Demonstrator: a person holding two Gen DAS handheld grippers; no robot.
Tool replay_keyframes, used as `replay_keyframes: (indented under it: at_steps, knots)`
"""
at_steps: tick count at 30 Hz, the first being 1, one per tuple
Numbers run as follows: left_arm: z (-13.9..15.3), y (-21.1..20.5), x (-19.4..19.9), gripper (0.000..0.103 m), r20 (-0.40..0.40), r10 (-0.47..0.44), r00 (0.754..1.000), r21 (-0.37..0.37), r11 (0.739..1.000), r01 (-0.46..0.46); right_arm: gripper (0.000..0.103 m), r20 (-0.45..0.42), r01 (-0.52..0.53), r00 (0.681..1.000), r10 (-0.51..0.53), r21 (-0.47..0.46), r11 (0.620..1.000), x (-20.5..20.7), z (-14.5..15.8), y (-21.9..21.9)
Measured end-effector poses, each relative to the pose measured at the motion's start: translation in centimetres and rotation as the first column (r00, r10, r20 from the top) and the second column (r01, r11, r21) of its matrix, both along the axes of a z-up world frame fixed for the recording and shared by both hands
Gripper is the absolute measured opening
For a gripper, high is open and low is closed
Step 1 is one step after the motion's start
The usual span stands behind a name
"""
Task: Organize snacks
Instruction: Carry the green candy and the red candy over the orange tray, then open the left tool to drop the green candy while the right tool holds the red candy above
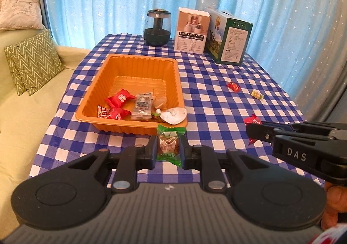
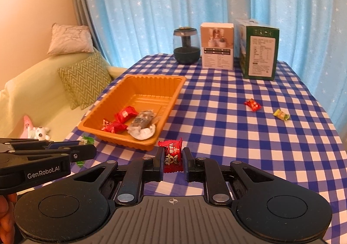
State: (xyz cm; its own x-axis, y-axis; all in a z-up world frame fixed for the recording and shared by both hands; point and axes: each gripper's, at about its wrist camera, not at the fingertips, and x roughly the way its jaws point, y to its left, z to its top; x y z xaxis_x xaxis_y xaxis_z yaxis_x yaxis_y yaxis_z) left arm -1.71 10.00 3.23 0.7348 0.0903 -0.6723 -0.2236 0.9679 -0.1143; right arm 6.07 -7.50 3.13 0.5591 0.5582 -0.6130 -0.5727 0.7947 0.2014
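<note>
An orange tray [image 1: 97, 96] [image 2: 173, 92] on the checked table holds several wrapped snacks, among them red packets [image 1: 120, 98] [image 2: 125, 114] and a white pouch [image 1: 174, 115] [image 2: 143, 133]. My left gripper [image 1: 168, 148] is shut on a green-wrapped snack [image 1: 169, 145], just in front of the tray's near rim; that snack also shows in the right wrist view [image 2: 86, 140]. My right gripper [image 2: 172, 158] is shut on a red snack packet [image 2: 172, 156] [image 1: 252, 121], beside the tray's near right corner. A red candy [image 1: 233, 87] [image 2: 252, 104] and a yellow-green candy [image 1: 257, 94] [image 2: 281, 114] lie on the table at right.
A dark glass jar [image 1: 157, 27] [image 2: 186, 45], a white box [image 1: 192, 30] [image 2: 217, 45] and a green box [image 1: 229, 38] [image 2: 258, 49] stand along the table's far edge. A pale green sofa with cushions [image 1: 32, 62] [image 2: 84, 79] lies left of the table. Blue curtains hang behind.
</note>
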Motion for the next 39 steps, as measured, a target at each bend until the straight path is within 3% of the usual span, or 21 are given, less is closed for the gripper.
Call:
replay_keyframes:
  at_steps: [22, 39]
  knots:
    - [0.8, 3.5, 0.7, 0.018, 0.015, 0.058, 0.998, -0.001, 0.998, -0.058, 0.017, 0.006, -0.057, 0.998, 0.057, 0.0, 0.998, 1.4, 0.2, 3.7]
    - [0.1, 8.1, 5.6, 0.018, 0.013, 0.072, 0.997, 0.003, 0.997, -0.072, 0.017, -0.01, -0.11, 0.994, 0.11, 0.011, 0.994, 6.3, -0.1, 9.4]
